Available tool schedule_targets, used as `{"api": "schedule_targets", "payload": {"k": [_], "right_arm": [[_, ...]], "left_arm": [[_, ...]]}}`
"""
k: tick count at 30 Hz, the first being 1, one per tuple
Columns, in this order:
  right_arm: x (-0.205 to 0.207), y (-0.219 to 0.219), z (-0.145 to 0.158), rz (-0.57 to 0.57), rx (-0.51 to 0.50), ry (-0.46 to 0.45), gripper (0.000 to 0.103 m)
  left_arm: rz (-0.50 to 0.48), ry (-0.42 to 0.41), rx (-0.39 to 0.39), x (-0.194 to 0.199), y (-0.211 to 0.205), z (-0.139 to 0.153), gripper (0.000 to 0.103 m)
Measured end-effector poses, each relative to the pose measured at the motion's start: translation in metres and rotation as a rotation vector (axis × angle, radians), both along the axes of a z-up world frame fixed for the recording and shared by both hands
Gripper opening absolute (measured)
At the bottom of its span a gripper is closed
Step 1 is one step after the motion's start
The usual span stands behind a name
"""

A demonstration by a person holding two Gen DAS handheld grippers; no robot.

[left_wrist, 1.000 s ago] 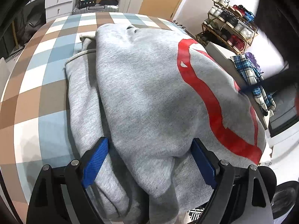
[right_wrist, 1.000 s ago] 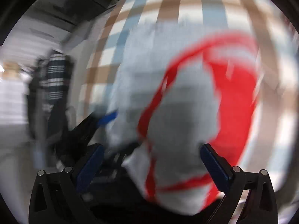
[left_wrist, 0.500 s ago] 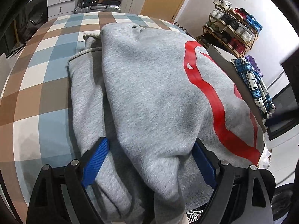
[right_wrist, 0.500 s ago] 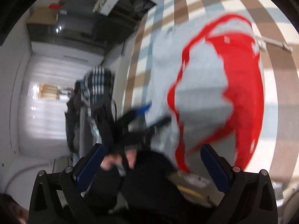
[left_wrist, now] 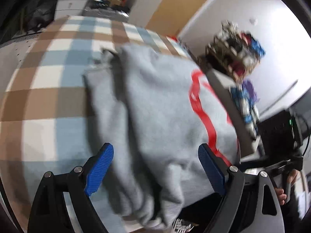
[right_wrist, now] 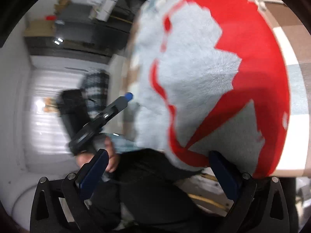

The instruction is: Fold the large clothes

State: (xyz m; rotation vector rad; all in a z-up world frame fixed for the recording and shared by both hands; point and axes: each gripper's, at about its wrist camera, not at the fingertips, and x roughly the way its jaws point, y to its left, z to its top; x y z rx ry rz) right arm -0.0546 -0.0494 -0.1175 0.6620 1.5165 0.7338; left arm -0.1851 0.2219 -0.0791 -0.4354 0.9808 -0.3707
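The desk [left_wrist: 44, 101], covered in a brown, pale blue and white checked cloth, filled the left and far part of the left wrist view. On it lay the grey sweatshirt [left_wrist: 155, 106], folded into a thick stack with a red printed shape [left_wrist: 202, 112] running along its right side; its near end drooped over the desk's near edge. In the right wrist view the same sweatshirt [right_wrist: 204, 73] filled the upper right, the red print [right_wrist: 262, 58] sweeping broadly across it, with the checked cloth showing at the far right edge.

To the right of the desk in the left wrist view stood a shoe rack [left_wrist: 233, 56], blurred, against a white wall, and below it some checked blue fabric [left_wrist: 245, 104].

The left gripper [left_wrist: 155, 167] hung just above the near end of the sweatshirt, its blue fingers [left_wrist: 99, 170] spread wide on either side of the cloth without pressing it. The right gripper [right_wrist: 159, 172] had its fingers [right_wrist: 93, 172] spread wide as well, with nothing pinched between them; dark clothing of the person lay beneath it.

The person's left hand [right_wrist: 108, 155] was seen in the right wrist view, wrapped around the left gripper's handle.
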Motion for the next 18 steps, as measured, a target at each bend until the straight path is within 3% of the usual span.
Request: {"api": "schedule_targets", "payload": {"k": [2,7,11,18], "right_arm": [[-0.002,-0.02,0.025,-0.024,0.081,-0.068,0.103],[0.003,-0.069,0.051,-0.148,0.078,-0.22,0.103],[0.02,-0.095,0.033,-0.195,-0.074,-0.231,0.103],[0.057,-0.1,-0.023,-0.132,-0.135,-0.144,0.103]], "left_arm": [[0.056,0.038,0.013,0.004,0.02,0.002,0.086],[0.049,0.19,-0.003,0.028,0.035,-0.02,0.086],[-0.04,0.343,-0.121,0.05,0.023,-0.046,0.086],[-0.095,0.403,-0.227,0.079,0.002,-0.053,0.086]]}}
